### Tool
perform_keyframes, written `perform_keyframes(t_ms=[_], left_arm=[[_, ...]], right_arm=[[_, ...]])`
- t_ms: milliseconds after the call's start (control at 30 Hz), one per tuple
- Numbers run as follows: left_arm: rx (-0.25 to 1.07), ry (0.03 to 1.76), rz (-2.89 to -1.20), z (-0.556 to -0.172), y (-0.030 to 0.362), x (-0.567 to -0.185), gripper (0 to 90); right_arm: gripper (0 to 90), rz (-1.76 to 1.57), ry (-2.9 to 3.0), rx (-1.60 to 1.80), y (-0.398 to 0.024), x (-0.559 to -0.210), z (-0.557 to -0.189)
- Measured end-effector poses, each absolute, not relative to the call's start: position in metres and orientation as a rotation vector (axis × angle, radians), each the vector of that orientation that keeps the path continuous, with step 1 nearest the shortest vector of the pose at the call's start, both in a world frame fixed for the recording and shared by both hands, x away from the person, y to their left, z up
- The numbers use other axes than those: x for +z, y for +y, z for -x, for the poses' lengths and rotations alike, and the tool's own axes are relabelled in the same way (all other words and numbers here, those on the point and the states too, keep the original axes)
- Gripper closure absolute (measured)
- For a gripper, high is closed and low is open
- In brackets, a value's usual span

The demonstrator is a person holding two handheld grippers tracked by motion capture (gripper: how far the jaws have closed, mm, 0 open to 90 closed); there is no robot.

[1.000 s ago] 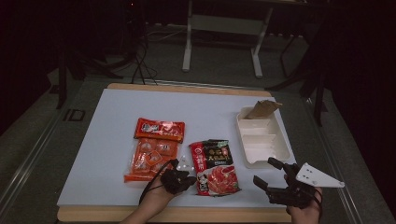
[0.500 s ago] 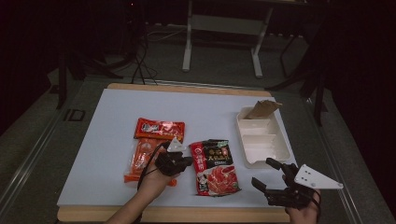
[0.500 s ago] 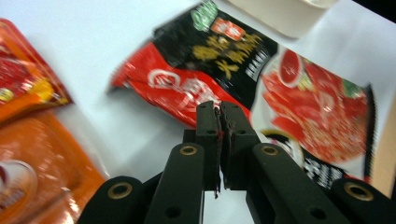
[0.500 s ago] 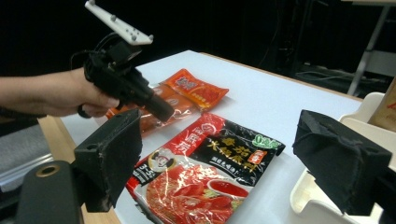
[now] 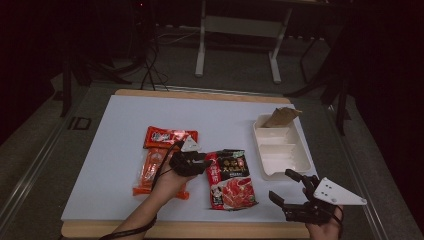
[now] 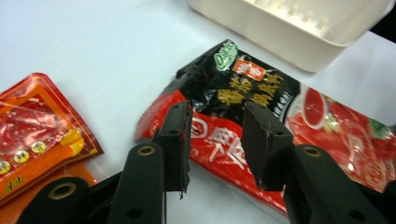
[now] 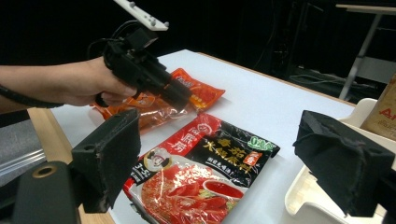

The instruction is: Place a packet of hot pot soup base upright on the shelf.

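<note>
Black left gripper (image 5: 200,161) mid-frame, jaws just opening, empty, above red-black sauce packet (image 5: 228,178) lower centre, right gripper (image 5: 289,189) spread, empty, lower right, white table (image 5: 120,125), dark room.

Left tongs (image 5: 204,161) opening, moved up toward red-black packet (image 5: 229,177)

Soup-base packet (image 7: 205,172) reads "3.5"; brown bag (image 7: 385,112) "A".
</note>
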State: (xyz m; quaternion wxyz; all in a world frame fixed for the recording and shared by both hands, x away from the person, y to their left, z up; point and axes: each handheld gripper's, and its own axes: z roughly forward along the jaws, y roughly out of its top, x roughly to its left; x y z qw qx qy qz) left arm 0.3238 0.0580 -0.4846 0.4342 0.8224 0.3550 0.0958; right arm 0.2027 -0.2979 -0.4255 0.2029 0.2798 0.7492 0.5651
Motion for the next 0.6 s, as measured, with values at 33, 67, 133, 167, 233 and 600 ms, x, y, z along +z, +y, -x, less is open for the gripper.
perform_keyframes(t_ms=[33,67,133,167,233,600], left_arm=[[0.25,0.893,-2.048,-0.326,0.057,-0.485,59.5],[0.239,0.901,-2.045,-0.328,0.057,-0.486,57.8],[0.23,0.925,-2.039,-0.333,0.056,-0.489,53.2],[0.224,0.937,-2.042,-0.335,0.055,-0.49,50.2],[0.223,0.967,-2.037,-0.339,0.054,-0.493,44.0],[0.206,1.032,-2.054,-0.361,0.047,-0.513,40.2]], right_arm=[[13.9,-0.779,2.091,1.575,-0.298,-0.425,-0.203],[13.9,-0.776,2.092,1.577,-0.298,-0.426,-0.202],[13.8,-0.771,2.098,1.577,-0.297,-0.426,-0.202],[13.8,-0.769,2.097,1.578,-0.297,-0.426,-0.202],[13.6,-0.768,2.098,1.581,-0.297,-0.426,-0.202],[13.7,-0.763,2.096,1.59,-0.297,-0.426,-0.202]])
